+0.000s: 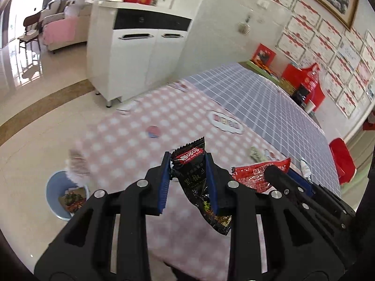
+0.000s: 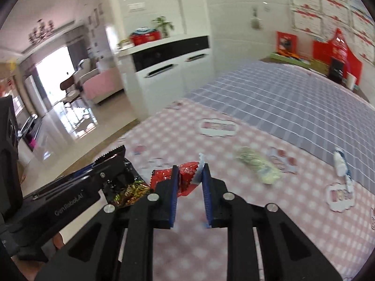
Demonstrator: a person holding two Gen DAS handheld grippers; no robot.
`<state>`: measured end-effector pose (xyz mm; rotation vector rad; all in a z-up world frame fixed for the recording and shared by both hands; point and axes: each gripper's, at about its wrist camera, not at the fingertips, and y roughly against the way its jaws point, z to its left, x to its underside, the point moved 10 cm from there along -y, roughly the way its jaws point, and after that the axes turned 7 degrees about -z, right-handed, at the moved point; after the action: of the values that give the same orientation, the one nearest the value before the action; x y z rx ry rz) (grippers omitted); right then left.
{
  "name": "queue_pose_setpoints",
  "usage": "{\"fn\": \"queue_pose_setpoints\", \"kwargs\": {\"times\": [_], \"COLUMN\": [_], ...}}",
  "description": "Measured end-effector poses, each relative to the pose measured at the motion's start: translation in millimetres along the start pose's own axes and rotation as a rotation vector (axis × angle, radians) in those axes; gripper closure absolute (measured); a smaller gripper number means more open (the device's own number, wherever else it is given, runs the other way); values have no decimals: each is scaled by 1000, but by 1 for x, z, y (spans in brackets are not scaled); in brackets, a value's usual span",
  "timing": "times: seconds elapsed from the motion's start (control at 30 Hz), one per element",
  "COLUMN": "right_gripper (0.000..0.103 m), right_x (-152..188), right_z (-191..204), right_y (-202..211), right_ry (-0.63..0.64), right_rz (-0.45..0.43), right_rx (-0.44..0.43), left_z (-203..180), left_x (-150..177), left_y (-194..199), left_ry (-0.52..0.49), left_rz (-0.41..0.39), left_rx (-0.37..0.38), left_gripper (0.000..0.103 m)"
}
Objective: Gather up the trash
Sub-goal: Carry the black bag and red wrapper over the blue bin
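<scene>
While both grippers are held above the pink checked part of the tablecloth (image 1: 131, 126), a snack wrapper is carried in each. At the far left of the left wrist view, on the pale floor beside the table, a light blue bin (image 1: 52, 188) is seen with wrappers already lying inside it, and something pale and fluffy, too blurred to identify, is seen just above its rim. Further right in that view, the left gripper (image 1: 188, 164) is clenched on a black wrapper (image 1: 196, 175); the wrapper's serrated top edge stands above the blue pads, and its crumpled lower end hangs below them. To the right of it, the right gripper (image 1: 281, 172) is seen from the side with a red wrapper (image 1: 253, 173) pinched at its tip.

In the right wrist view, the left gripper (image 2: 112, 161) is found at the left edge, with the black wrapper (image 2: 130, 190) and its shiny printed end showing beneath it. At the centre, the right gripper (image 2: 189, 169) is closed on the red wrapper (image 2: 185, 179), a white torn strip of which sticks up between the blue pads. On the cloth to the right, a crumpled pale green and yellow wrapper (image 2: 257, 165) is left lying, somewhat blurred. Further right again, near the seam with the grey checked cloth (image 2: 293, 98), a small white and blue wrapper (image 2: 341, 162) is left lying.
</scene>
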<state>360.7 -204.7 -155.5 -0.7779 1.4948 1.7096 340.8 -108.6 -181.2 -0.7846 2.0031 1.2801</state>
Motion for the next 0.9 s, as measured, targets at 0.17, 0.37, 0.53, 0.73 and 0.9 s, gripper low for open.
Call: {"fn": "queue_pose_setpoints", "kwargs": {"times": [0.17,0.37,0.53,0.73,0.9], "right_gripper": [84,84,84,84,84], "right_x": [-3,0,12,27,38], "right_z": [65,163,231,284,313], "right_y": [-10,-38,-66,-106,-137], "right_ry": [50,131,201,259,288], "right_rz": [0,29,67,110,139], "right_rx": [-91,-223,-293,-315,-324], "left_z": [59,149,222,294,344], "left_x": [-11,-26,-27,-23,-14], "left_y": [26,53,58,47,29], "left_ry": [13,46,109,194,266], "left_rz": [-39,-84,-78,-44,20], "left_rx": [-78,-222,-315,-387,-433], "left_gripper": [75,75,75,75,43]}}
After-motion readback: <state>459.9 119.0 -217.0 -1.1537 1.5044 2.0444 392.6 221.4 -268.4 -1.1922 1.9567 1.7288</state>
